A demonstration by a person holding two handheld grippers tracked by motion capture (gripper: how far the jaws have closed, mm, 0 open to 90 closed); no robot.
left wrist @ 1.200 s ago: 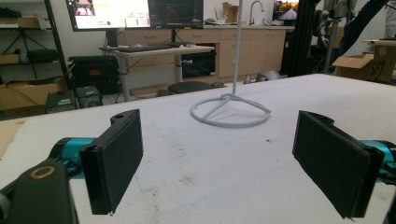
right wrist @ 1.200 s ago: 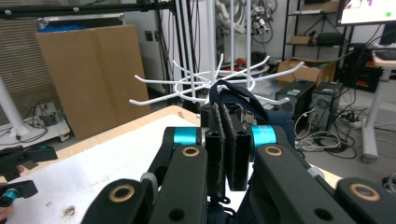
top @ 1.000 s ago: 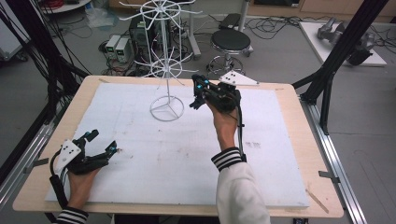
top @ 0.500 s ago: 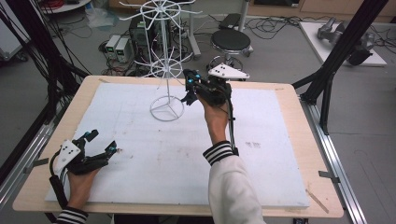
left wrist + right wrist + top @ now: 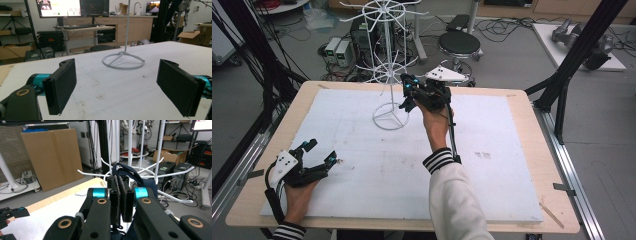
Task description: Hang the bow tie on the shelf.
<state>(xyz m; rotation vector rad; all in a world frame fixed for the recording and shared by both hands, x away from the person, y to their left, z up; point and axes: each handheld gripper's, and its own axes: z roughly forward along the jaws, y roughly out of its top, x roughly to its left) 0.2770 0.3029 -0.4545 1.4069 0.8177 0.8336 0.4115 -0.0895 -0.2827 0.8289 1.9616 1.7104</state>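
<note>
Dark navy fabric strap (image 5: 125, 173), looped at its top, sits pinched between the jaws of the right gripper (image 5: 121, 195): in the right gripper view we see it rise from betw. the two black pads, which are pressed together on it, w/ more navy cloth hanging below the jaws. The loop stands just in front of the lower ring of hooks on the tall white wire carousel rack (image 5: 388, 60); we can't tell if it touches a hook.

In the high view the right gripper (image 5: 408, 93) is held up over the far part of the bench (image 5: 512, 100), beside the rack's pole and above its round base, jaws pointing left toward the rack. The strap itself is too small to make out there. The right hand (image 5: 434, 120) and a white sleeve w/ striped cuff come up from the bottom edge.

Left gripper (image 5: 319, 155) rests low at the near-left corner of the white foam sheet (image 5: 492, 175) covering the bench, well apart from the rack. In the left gripper view its jaws stand wide apart w/ nothing betw. them, and we see the rack's ring base (image 5: 123, 60) ahead on the sheet.

Beyond the bench: a black round stool (image 5: 459, 44) and computer towers (image 5: 337, 50) on the floor.
</note>
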